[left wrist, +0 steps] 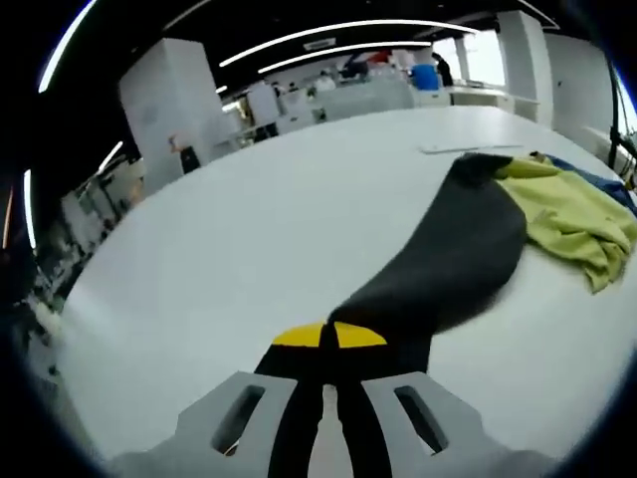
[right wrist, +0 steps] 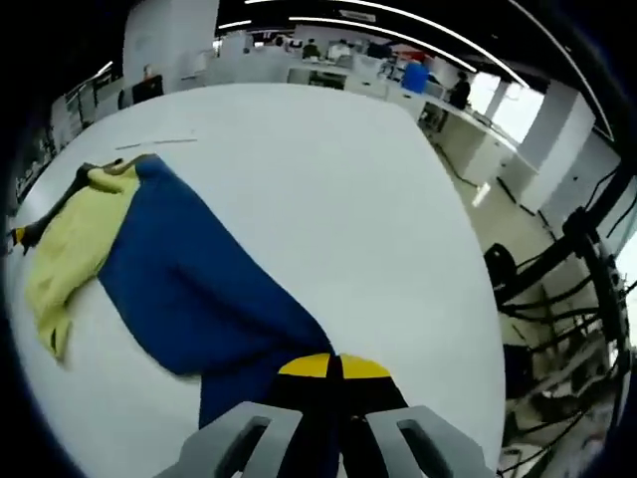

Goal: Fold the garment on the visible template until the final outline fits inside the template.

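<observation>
So, left gripper (left wrist: 329,337) had its yellow-tipped jaws pressed together on the dark grey/black part of the garment (left wrist: 453,261). Cloth ran from betw. the tips up and to the right across the white table (left wrist: 249,229), stretched in a band and blurred along its lower edge. At the far end it met a crumpled yellow-green section w/ a bit of blue at the edge, lying on the tabletop. A thin pale strip lay on the table beyond the garment, near its far end.

Right gripper (right wrist: 334,366) likewise had jaws closed on cloth, here the blue part of the garment (right wrist: 189,289). Blue fabric fanned out from the tips up and to the left, reaching the yellow section heaped at the left side of the table (right wrist: 328,189); a dark corner showed past the yellow. Same thin strip lay beyond it.

Bkgd: white columns, ceiling light strips, desks, a blue bin. Black chair and stand frames stood off the table's right edge in right gripper view.
</observation>
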Available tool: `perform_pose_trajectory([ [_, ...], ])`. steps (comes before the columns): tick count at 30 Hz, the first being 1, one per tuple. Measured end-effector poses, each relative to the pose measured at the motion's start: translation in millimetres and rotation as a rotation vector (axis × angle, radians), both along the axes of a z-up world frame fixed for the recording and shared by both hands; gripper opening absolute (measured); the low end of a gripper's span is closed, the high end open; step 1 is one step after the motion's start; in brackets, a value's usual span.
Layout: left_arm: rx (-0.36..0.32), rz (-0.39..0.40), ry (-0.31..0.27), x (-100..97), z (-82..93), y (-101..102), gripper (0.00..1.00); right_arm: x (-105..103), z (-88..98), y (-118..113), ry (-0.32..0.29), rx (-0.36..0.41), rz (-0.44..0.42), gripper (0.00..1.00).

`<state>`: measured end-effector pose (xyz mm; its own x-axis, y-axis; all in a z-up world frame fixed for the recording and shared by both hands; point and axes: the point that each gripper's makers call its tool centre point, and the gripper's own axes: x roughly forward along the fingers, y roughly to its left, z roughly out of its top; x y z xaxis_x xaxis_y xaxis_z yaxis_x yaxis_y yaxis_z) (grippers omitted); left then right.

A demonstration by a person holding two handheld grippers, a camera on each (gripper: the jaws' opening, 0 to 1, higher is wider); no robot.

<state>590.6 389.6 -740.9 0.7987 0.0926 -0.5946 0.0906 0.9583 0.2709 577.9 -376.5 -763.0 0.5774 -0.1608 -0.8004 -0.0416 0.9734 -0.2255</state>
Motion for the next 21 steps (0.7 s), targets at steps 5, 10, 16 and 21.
perform_pose_trajectory([
  [5, 0.006, 0.015, 0.017, 4.8, -6.8, 7, 0.00, 19, -6.4, -10, 0.019, -0.047, 0.059, 0.00],
  [10, 0.037, 0.010, 0.032, 8.4, -11.6, 11, 0.00, 36, -5.0, -15, 0.011, -0.090, 0.109, 0.00],
  [16, 0.036, 0.030, 0.041, 9.1, -14.6, 15, 0.00, 47, -4.5, -23, 0.014, -0.112, 0.109, 0.00],
  [21, 0.048, 0.029, 0.035, 10.6, -13.0, 15, 0.00, 46, -2.8, -24, -0.007, -0.077, 0.088, 0.01],
])
